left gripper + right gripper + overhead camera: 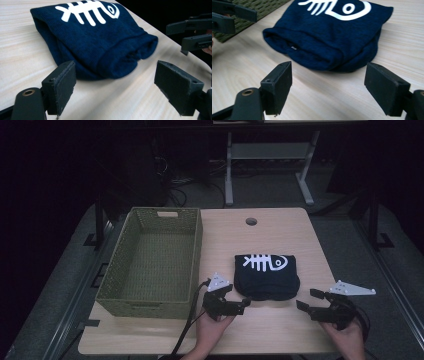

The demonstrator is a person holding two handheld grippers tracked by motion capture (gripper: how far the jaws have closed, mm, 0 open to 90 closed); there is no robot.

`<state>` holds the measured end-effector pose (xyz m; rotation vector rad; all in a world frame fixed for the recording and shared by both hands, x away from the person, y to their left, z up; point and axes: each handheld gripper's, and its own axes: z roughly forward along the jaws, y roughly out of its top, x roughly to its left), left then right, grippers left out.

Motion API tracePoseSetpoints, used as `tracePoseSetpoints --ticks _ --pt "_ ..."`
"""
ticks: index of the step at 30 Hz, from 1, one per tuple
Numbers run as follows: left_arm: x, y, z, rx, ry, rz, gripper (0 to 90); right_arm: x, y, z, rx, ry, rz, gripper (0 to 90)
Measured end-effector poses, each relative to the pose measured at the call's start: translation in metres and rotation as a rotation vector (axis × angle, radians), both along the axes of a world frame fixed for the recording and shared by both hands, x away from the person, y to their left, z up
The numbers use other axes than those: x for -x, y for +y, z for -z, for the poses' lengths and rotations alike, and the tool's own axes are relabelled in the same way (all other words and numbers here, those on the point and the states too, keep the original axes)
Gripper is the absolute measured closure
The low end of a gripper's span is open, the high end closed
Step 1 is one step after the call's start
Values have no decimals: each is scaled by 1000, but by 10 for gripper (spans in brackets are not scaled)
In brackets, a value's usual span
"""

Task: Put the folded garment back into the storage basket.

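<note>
While both grippers sat short of the folded navy garment (266, 276), neither had hold of anything. The left gripper (239, 305) had its jaws spread wide and empty, with the garment's near rolled edge just ahead of it and a bit toward its left jaw. The right gripper (310, 301) was equally wide open and empty, the same edge just ahead and between its jaws. The garment lay flat on the table (280, 330), fish-bone print (261, 261) facing up, with the green woven basket (150, 262) off beyond the left gripper, on the far side from the right gripper.

Risks as I read them:
- The fold looked thick and loose at the near edge. A shallow pinch would likely have caught the top layer only, so the stack would have unfolded on the lift.
- The jaws came in nearly level with the tabletop. The lower jaw could have pushed the cloth away instead of sliding under, bunching it up.
- The left gripper was offset from the garment's corner, the right more centred. Uneven grip points would have let one side sag and drag on the table.
- If the basket was the target, its near wall looked tall. A drooping hem could have snagged the rim on the way over.
- The grippers pointed toward each other, so a deep reach risked a jaw clash.
</note>
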<state>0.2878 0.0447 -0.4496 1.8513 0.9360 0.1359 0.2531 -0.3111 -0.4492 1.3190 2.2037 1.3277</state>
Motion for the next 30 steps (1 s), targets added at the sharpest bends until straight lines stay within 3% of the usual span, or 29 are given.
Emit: tracePoseSetpoints --ticks 6,12,16,18,19,25,30 --pt "-15 -6 -4 11 13 -31 170 -19 -3 0 -17 55 2 221" --pt "-29 -11 -4 11 40 -69 171 -41 -3 -5 -22 61 9 221" --pt "-44 -16 0 -43 25 -109 171 -55 -3 -7 -14 80 20 222" --pt "-51 -17 3 -32 50 -128 171 -62 -5 -6 -19 73 31 230" --pt "-51 -17 3 -32 50 -128 171 -66 -5 -5 -19 92 35 229" --pt "-76 -21 11 7 150 -168 179 -88 -5 1 -36 133 51 239" --pt "-84 -24 19 -26 193 -172 212 -103 0 9 -13 166 50 282"
